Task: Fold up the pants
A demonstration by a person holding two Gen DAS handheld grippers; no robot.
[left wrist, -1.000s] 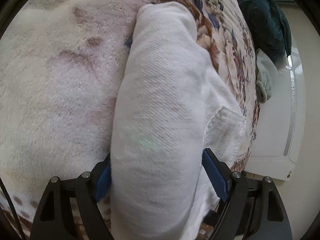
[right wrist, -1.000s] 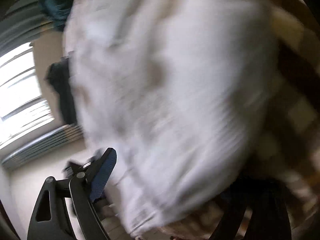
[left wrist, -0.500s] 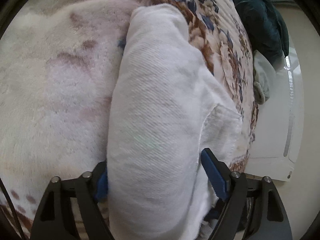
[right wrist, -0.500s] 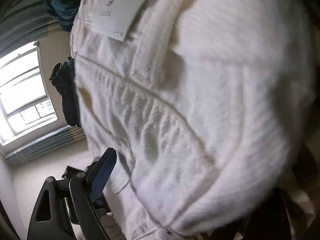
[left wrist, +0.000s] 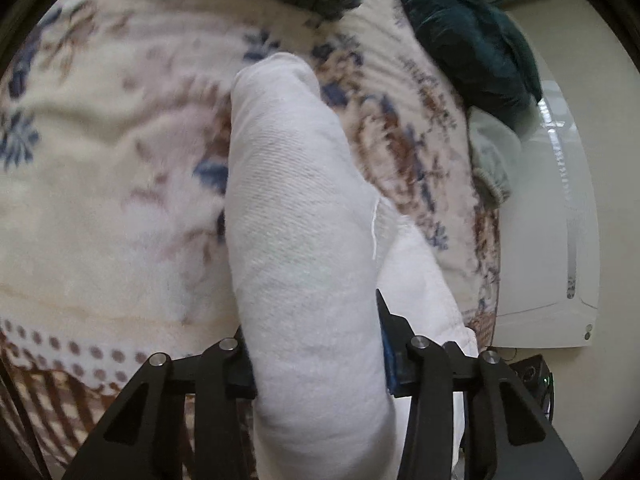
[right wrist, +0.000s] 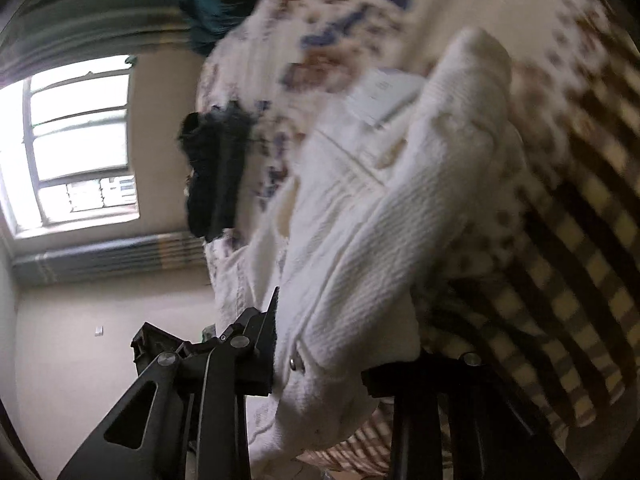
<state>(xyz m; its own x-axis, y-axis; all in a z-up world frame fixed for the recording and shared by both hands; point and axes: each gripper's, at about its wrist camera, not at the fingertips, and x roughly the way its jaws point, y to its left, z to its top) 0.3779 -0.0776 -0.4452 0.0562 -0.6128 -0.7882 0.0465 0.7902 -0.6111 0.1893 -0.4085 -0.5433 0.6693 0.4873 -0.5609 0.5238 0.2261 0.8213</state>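
Left gripper [left wrist: 316,354]: jaws clamped on thick white twill pants [left wrist: 296,216], frame centre. Right gripper [right wrist: 320,354]: jaws clamped on pants' waistband; lower edge cut off, blurred.

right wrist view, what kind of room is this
Most likely a bedroom: the white pants lie on a floral fleece blanket spread like bedding, with a window and striped curtain behind and other clothes piled alongside.

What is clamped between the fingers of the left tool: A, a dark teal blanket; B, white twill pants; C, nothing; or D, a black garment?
B: in the left wrist view the left tool has its fingers pressed against both sides of the white twill pants, above the floral fleece blanket.
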